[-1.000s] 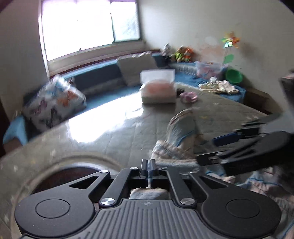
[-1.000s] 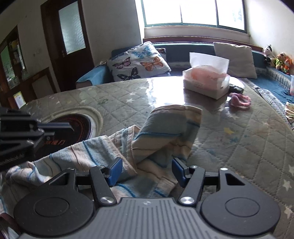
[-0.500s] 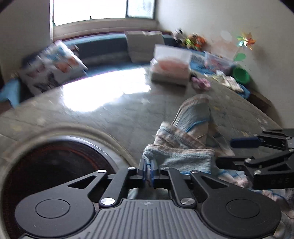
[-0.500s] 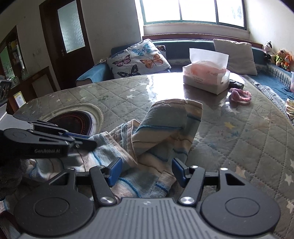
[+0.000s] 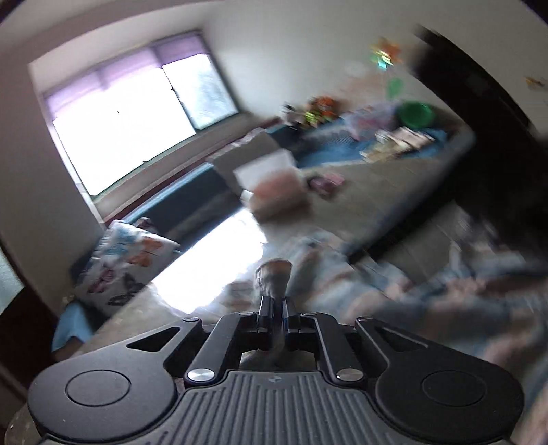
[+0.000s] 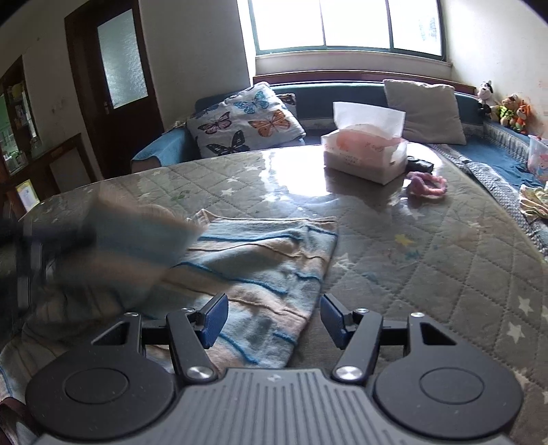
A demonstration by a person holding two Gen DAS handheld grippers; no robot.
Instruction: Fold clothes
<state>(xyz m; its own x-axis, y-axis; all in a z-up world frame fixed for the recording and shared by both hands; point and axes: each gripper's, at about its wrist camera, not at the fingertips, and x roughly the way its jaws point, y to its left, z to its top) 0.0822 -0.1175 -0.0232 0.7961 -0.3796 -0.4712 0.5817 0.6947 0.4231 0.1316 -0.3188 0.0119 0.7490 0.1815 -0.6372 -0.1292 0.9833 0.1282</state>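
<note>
A blue-and-beige striped knitted garment (image 6: 260, 270) lies partly spread on the worktop (image 6: 428, 260), a round top under a grey quilted, star-printed cover with a glossy clear sheet. Its near edge sits between the blue pads of the right hand-held gripper (image 6: 272, 320), whose jaws stand apart and press on nothing. To that gripper's left, a raised fold of the same cloth is smeared by motion. The left hand-held gripper (image 5: 274, 308) pinches a bunched bit of the garment; its jaws are only just parting, with cloth between them.

Ahead of the right hand-held gripper stand a white and pink tissue box (image 6: 364, 150) and a pink fuzzy hair tie (image 6: 426, 185). Beyond the worktop runs a blue window seat (image 6: 486, 150) with a butterfly-print cushion (image 6: 246, 119), a plain grey cushion (image 6: 423, 111) and soft toys (image 6: 507, 109), under a bright window (image 6: 346, 25). A dark wooden door (image 6: 113, 75) stands far left.

The left wrist view is heavily blurred; the dark shape at its right edge cannot be made out.
</note>
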